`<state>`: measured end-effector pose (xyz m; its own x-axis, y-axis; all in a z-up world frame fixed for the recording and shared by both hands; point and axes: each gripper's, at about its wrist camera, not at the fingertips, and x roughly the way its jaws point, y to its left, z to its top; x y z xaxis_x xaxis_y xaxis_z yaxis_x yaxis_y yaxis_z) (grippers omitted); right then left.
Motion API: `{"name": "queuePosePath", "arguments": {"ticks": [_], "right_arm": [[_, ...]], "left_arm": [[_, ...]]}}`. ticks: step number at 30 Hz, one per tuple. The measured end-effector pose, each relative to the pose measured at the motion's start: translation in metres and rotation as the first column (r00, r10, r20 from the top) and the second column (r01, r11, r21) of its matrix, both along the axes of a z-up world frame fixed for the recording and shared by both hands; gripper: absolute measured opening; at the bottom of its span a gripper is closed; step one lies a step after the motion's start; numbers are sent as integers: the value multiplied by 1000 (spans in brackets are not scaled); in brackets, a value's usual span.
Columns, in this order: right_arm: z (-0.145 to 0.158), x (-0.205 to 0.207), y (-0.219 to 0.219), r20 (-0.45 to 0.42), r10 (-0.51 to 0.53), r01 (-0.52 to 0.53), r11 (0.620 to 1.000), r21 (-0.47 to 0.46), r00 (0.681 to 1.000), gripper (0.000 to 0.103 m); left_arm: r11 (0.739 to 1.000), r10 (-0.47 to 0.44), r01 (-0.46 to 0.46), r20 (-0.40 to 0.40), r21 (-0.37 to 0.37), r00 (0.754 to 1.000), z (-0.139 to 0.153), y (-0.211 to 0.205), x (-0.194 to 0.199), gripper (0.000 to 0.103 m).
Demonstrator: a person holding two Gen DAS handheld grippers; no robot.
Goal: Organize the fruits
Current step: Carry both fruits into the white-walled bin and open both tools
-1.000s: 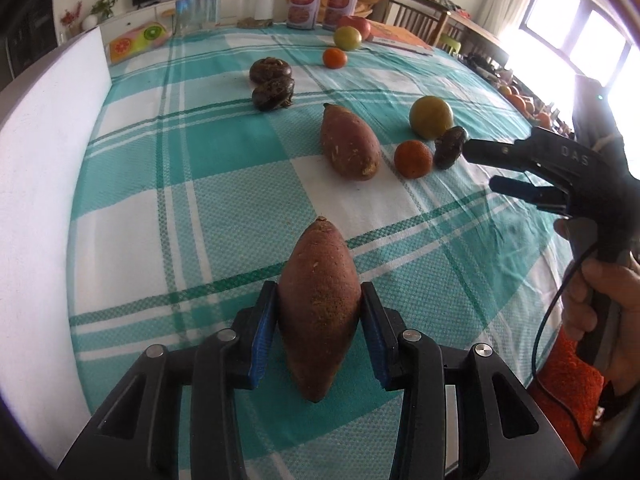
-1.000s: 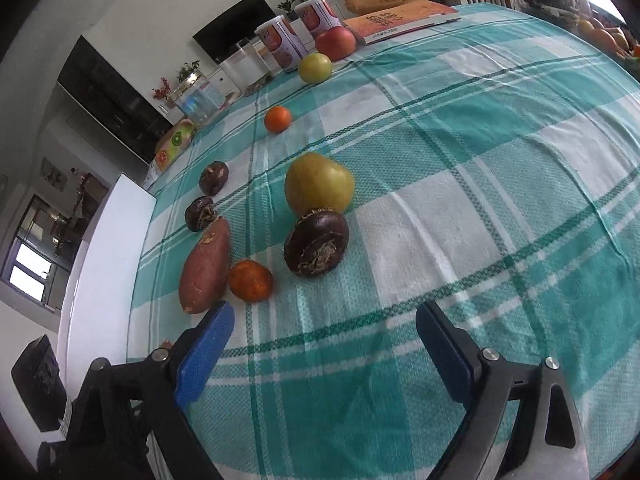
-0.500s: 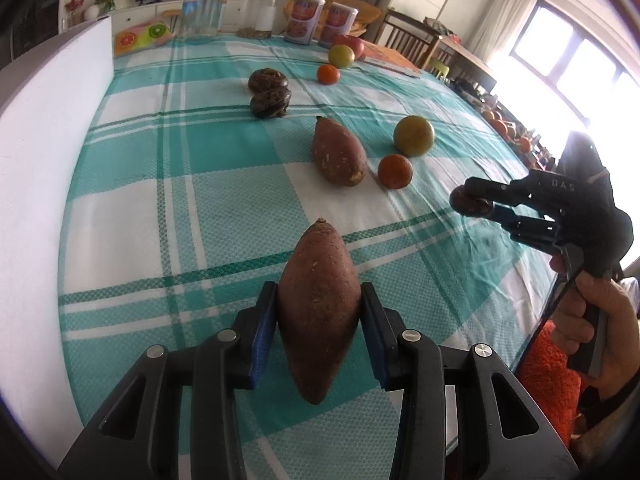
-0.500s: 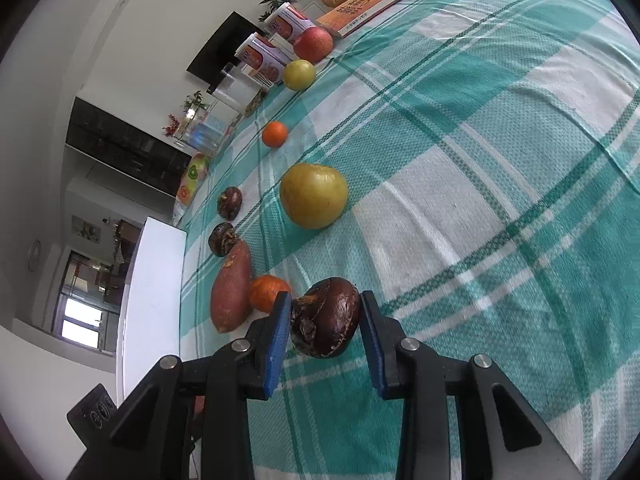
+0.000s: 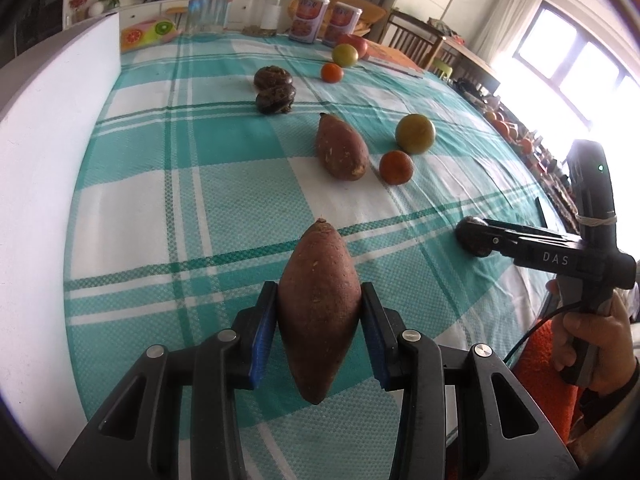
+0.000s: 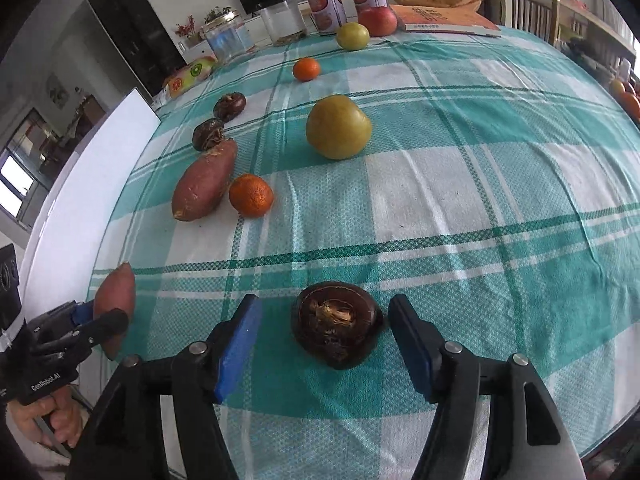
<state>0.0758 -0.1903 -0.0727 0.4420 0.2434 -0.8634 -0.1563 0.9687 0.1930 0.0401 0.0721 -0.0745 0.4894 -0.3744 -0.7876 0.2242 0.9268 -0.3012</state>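
Note:
My left gripper (image 5: 319, 322) is shut on a reddish-brown sweet potato (image 5: 318, 280), held lengthwise above the teal checked tablecloth (image 5: 168, 184). In the right wrist view that gripper (image 6: 100, 316) and its sweet potato (image 6: 116, 296) show at the lower left. My right gripper (image 6: 323, 312) points down at a dark brown round fruit (image 6: 336, 326) lying on the cloth. Its jaws are opening, with the fruit between them and a clear gap at the left pad. From the left wrist view the right gripper (image 5: 494, 240) reaches in from the right beside that dark fruit (image 5: 468, 234).
Further back lie a second sweet potato (image 6: 204, 180), a tangerine (image 6: 251, 195), a yellow-green fruit (image 6: 338, 126) and two dark fruits (image 6: 218, 122). At the far edge are another tangerine (image 6: 306, 69), a green fruit, a red apple, cans, jars and a book. A white board (image 5: 44, 152) borders the left side.
The right gripper shut on the dark fruit, carried it nearer to the table's front and now stands with its jaws apart around it on the cloth. The left gripper has kept its sweet potato.

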Motion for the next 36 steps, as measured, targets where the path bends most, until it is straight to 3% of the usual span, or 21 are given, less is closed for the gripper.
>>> {"name": "queuePosePath", "arguments": {"ticks": [1,3,7,12,15,18,23,27,32,36], "right_arm": [[-1,0,1,-2,0,0,1000,-8,1000,66],[-1,-1,2,1,-6,6,999,-54,1000,48],[6,-9,1,9,-18,19,999,-37,1000,46],[39,-20,13,52,-17,11,992,125,998,46],[72,-23,46,104,48,-70,973,221,993,46],[99,-25,97,145,148,-187,931,314,978,46],[121,-28,200,166,335,-373,810,453,928,46],[121,-31,276,155,463,-478,748,459,873,46],[100,-36,343,116,556,-551,732,402,823,46],[83,-39,356,94,556,-546,748,377,826,47]], "left_arm": [[1000,3,-3,-1,-2,1000,0,1,0,41],[1000,6,-6,-2,-6,1000,0,1,0,41],[996,32,-32,1,-88,999,11,8,-5,41],[978,54,-41,55,-203,997,56,20,-15,41],[965,87,-61,94,-257,992,88,43,-28,41],[951,168,-127,126,-282,978,115,83,-45,41],[923,368,-336,177,-186,913,130,165,-71,41],[849,528,-519,130,-99,839,104,228,-84,41],[782,623,-624,66,-6,780,66,264,-92,41],[751,660,-661,39,7,750,50,270,-94,42]]}}
